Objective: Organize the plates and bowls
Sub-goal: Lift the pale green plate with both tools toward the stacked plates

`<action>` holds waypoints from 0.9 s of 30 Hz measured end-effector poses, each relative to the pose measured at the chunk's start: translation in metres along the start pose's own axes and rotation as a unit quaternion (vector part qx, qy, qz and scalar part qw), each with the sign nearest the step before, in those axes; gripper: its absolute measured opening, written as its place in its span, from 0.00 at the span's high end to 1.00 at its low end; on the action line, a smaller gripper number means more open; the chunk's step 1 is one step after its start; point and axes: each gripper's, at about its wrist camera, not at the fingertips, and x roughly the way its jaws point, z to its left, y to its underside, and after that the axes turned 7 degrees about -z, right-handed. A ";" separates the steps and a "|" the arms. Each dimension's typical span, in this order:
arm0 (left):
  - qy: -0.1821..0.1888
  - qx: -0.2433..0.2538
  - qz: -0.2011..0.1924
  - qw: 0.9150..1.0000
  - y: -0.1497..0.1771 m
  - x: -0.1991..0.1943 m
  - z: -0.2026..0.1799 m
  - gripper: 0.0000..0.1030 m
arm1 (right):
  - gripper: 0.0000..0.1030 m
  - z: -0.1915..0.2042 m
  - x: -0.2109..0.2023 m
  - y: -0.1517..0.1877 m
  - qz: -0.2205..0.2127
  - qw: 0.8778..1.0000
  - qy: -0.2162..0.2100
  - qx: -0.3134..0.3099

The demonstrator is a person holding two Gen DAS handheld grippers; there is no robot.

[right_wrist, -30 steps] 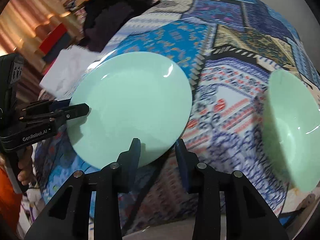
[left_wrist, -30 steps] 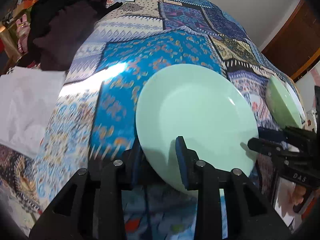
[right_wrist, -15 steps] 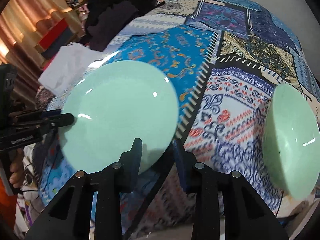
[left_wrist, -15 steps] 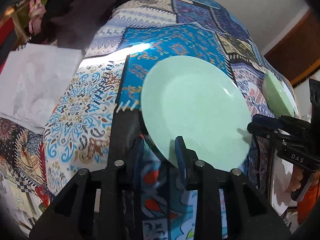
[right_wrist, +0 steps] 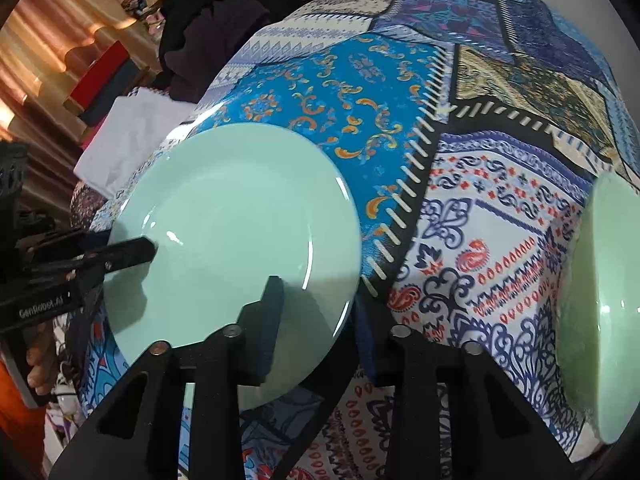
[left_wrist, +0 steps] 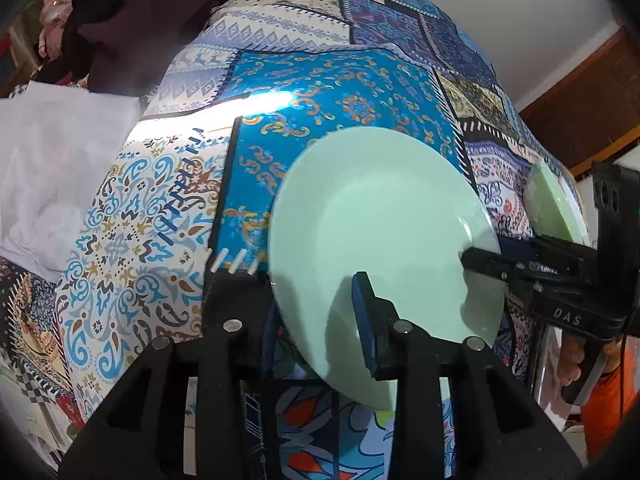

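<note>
A mint-green plate (left_wrist: 380, 240) lies over the patchwork tablecloth (left_wrist: 344, 92), also in the right wrist view (right_wrist: 236, 240). My left gripper (left_wrist: 316, 320) straddles its near-left rim, one finger above and one below, jaws wide and not pinching. My right gripper (right_wrist: 316, 320) straddles the opposite rim the same way, jaws wide. Each gripper shows in the other's view, the right one (left_wrist: 520, 268) and the left one (right_wrist: 100, 258), with a finger resting on the plate. A mint-green bowl (right_wrist: 600, 300) stands at the table's right end, also seen from the left wrist (left_wrist: 554, 204).
A white cloth (left_wrist: 52, 168) lies off the table's left side. Dark clothing (left_wrist: 132, 20) is piled at the far left corner. Red and dark boxes (right_wrist: 100, 80) sit beyond the table. A wooden door (left_wrist: 592, 100) is at the right.
Both grippers have opened wider around the plate's rim. The plate has shifted toward the table's near edge and sits lower in both views.
</note>
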 end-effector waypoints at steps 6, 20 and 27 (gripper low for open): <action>-0.006 0.002 -0.001 1.000 0.009 -0.009 -0.005 0.66 | 0.78 0.000 -0.016 0.012 -0.009 1.000 -0.003 0.002; -0.006 0.027 -0.039 0.999 0.028 -0.062 -0.033 0.66 | 0.78 0.001 -0.076 0.027 -0.068 0.998 -0.010 0.008; 0.004 0.048 -0.062 0.997 0.032 -0.095 -0.063 0.66 | 0.78 -0.003 -0.113 0.038 -0.100 0.995 -0.005 0.005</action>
